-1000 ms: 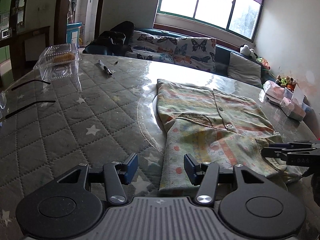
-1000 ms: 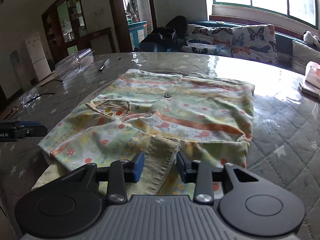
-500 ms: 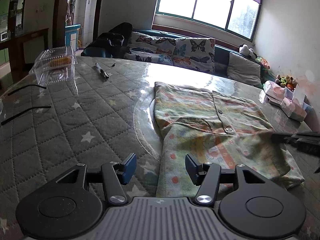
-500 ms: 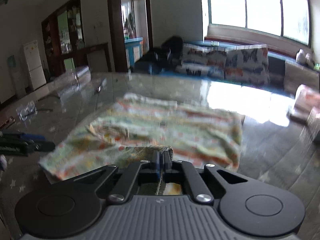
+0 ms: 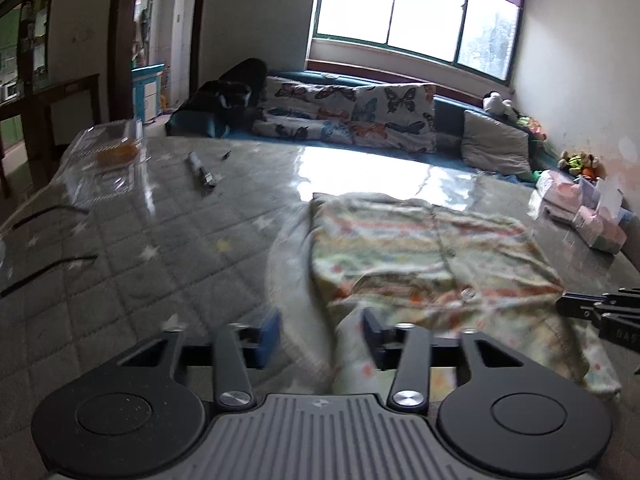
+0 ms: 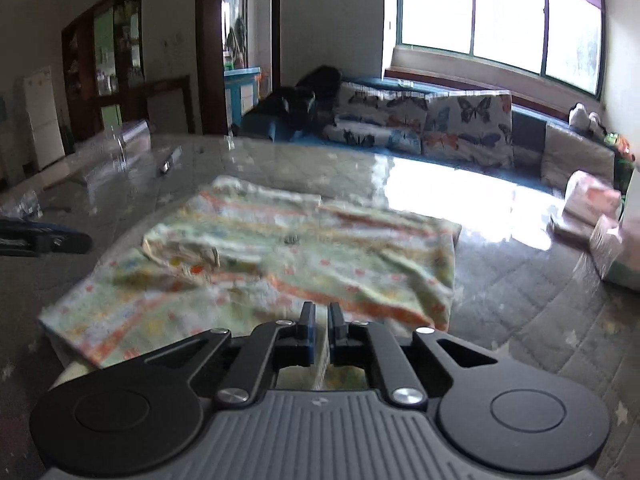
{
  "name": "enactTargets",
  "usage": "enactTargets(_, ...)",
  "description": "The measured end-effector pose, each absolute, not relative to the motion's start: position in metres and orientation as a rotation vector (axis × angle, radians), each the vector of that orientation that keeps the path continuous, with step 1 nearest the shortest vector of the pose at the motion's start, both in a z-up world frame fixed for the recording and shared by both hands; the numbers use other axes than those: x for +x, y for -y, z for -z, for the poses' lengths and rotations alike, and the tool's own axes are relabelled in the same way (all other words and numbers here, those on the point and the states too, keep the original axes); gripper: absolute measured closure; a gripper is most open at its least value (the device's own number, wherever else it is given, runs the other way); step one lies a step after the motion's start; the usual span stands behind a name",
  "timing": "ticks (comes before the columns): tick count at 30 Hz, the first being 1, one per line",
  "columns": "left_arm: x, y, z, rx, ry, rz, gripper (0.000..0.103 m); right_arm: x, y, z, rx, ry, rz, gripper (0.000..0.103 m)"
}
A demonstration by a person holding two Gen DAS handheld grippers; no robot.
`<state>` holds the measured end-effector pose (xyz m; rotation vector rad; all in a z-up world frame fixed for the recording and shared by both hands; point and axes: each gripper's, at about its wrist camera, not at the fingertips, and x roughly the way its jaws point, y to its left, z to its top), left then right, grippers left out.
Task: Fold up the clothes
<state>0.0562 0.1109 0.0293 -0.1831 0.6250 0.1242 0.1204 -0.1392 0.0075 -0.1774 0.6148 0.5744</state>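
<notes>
So the pale green patterned shirt with orange stripes and little buttons is lying mostly flat on the counter, which has a grey quilted star-print cover under a shiny clear sheet. The left tongs are spread wide apart, holding nothing, sitting low right at the shirt's near left edge, one blue-padded finger over bare counter and the other over fabric. The right tongs are squeezed together, and it looks like a thin bit of the shirt's near hem is pinched between the pads, though it's blurry there. That near edge is bunched up.

Further back on the counter there's a clear plastic clamshell box with something orange inside, a dark marker pen and a couple of thin black cable bits. Pink tissue packs sit near the far right edge.
</notes>
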Motion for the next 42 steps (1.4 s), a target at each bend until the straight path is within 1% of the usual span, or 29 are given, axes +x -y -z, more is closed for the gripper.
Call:
enactTargets(2,0.065,-0.105,-0.028,-0.182,-0.623,-0.085,0.081,0.118,0.138,-0.011,-0.178,-0.594,-0.582,0.096)
enactTargets(5,0.077,-0.096,-0.022,-0.177,-0.633,-0.031,0.082,0.119,0.130,-0.005,-0.180,-0.622,-0.626,0.093)
enactTargets(6,0.081,-0.094,-0.018,-0.176,-0.642,-0.014,0.082,0.120,0.130,-0.002,-0.182,-0.630,-0.627,0.090)
enactTargets(7,0.084,-0.092,-0.014,-0.170,-0.651,-0.003,0.082,0.121,0.130,0.000,-0.184,-0.638,-0.629,0.084)
enactTargets(9,0.089,-0.092,-0.006,-0.151,-0.674,-0.014,0.082,0.123,0.130,0.006,-0.189,-0.653,-0.632,0.081)
enactTargets(15,0.092,-0.103,0.009,-0.137,-0.704,-0.052,0.082,0.126,0.131,0.019,-0.203,-0.692,-0.640,0.080)
enactTargets(17,0.090,-0.101,0.004,-0.137,-0.701,-0.062,0.081,0.122,0.130,0.012,-0.209,-0.679,-0.649,0.077)
enactTargets(18,0.088,-0.099,0.000,-0.143,-0.696,-0.058,0.081,0.120,0.127,0.009,-0.211,-0.671,-0.664,0.074)
enactTargets(19,0.085,-0.095,-0.004,-0.149,-0.687,-0.040,0.081,0.118,0.124,0.006,-0.211,-0.664,-0.685,0.068)
enactTargets(20,0.083,-0.091,-0.008,-0.154,-0.677,-0.018,0.081,0.115,0.121,0.003,-0.214,-0.656,-0.705,0.067)
enactTargets(24,0.076,-0.066,-0.018,-0.135,-0.660,0.076,0.081,0.110,0.102,0.002,-0.235,-0.634,-0.775,0.066)
enactTargets(31,0.071,-0.045,0.005,-0.050,-0.700,0.154,0.082,0.105,0.094,0.015,-0.269,-0.677,-0.824,0.065)
enactTargets(34,0.063,-0.039,0.010,0.024,-0.672,0.153,0.081,0.096,0.102,0.013,-0.290,-0.672,-0.813,0.064)
enactTargets(42,0.044,-0.034,0.004,0.044,-0.647,0.177,0.080,0.083,0.133,0.015,-0.270,-0.688,-0.763,0.063)
